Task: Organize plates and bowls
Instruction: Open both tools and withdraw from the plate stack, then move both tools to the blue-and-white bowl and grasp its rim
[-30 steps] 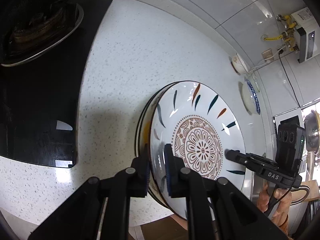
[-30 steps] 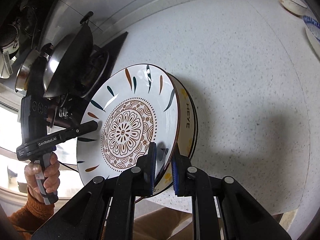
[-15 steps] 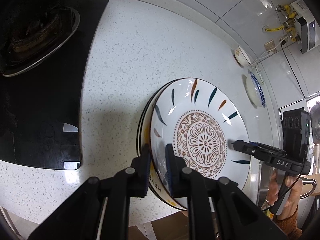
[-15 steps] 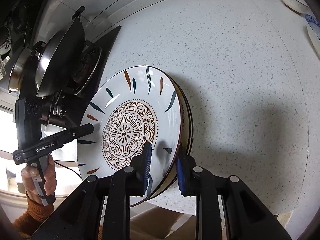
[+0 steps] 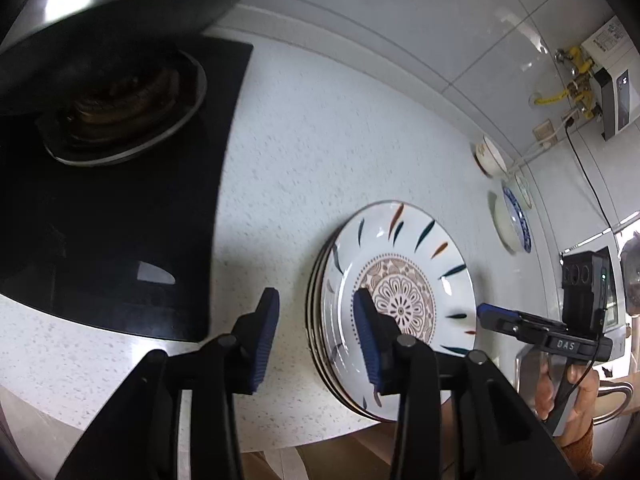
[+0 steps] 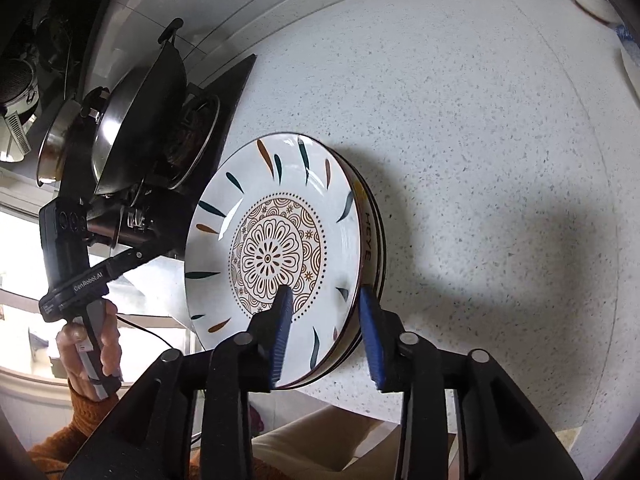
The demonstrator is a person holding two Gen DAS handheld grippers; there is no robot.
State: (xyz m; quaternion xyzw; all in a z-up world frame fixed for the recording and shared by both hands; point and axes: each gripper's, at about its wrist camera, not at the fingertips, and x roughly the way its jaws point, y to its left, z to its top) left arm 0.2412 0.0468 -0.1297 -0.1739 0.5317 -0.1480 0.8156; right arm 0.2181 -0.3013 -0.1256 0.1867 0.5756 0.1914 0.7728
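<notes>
My left gripper (image 5: 316, 340) stood with its jaws apart, having just been opening; nothing lay between the pads, and the plate stack's rim sat behind the inner finger rather than in the gap. My right gripper (image 6: 328, 336) had also just been opening, its jaws parted with the near edge of the patterned plate (image 6: 276, 256) between them, though the pads no longer seemed to press on it. That plate rested on top of the stack of plates (image 6: 374, 240), which sat on the speckled counter (image 6: 480, 160) near its front edge.

I judged the main risk to be right there: the stack seemed to reach the counter's front lip, so a finger catching the rim as I drew back could drag the top plate off or tip it over the edge. The right inner finger lay over the plate's face, and lifting it at a slant could scrape or flip the plate.

Beyond, the black cooktop (image 5: 120, 220) and its wok (image 6: 136, 120) stood beside the stack; a wide swing of the left tool could knock them. Far off, a blue-rimmed dish (image 5: 514, 222) and a small bowl (image 5: 490, 158) waited by the wall, still to be gathered.
</notes>
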